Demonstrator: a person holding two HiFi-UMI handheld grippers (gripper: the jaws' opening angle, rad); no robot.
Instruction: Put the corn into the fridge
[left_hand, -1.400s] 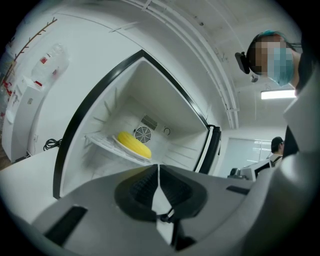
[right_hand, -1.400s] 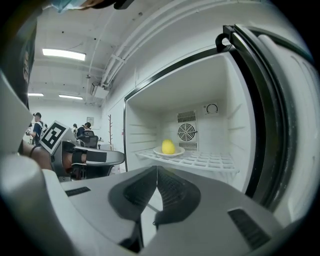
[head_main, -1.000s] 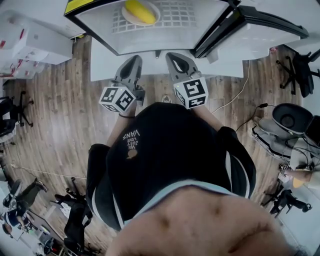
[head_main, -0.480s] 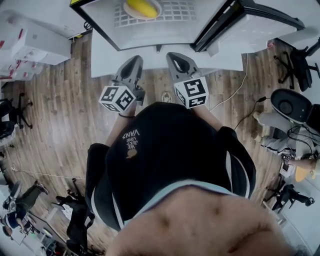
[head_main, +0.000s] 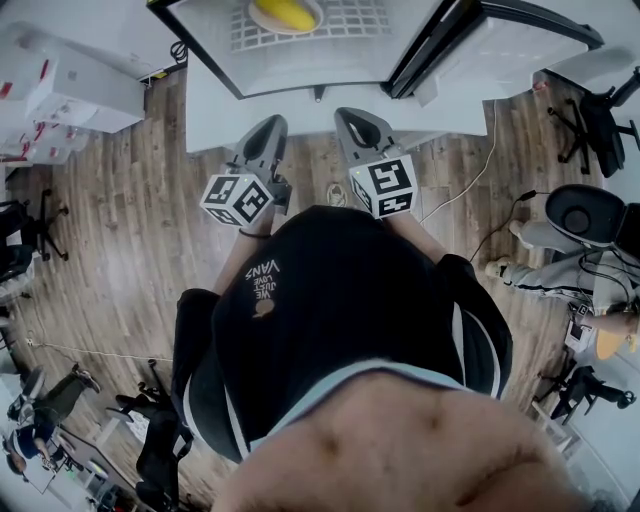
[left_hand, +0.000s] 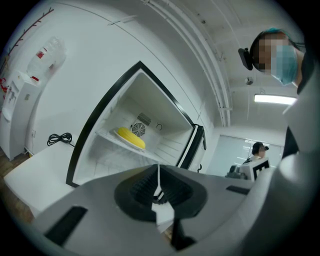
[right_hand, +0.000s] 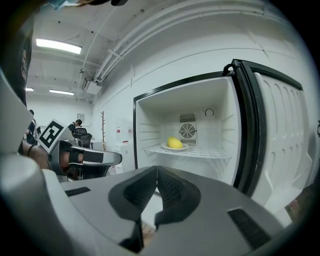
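Observation:
The yellow corn lies on a white plate on the wire shelf inside the open white fridge; it also shows as the corn and the corn in the two gripper views. The fridge door stands swung open to the right. My left gripper and right gripper are held side by side in front of the fridge, apart from it. The left gripper and the right gripper are both shut with nothing between their jaws.
A wooden floor lies below. White boxes stand at the left. Office chairs and a cable are at the right, where a person sits. A power cord lies left of the fridge.
The fridge has slid a little toward the top of the head view, so both grippers stand slightly farther from it. Both stay shut and empty.

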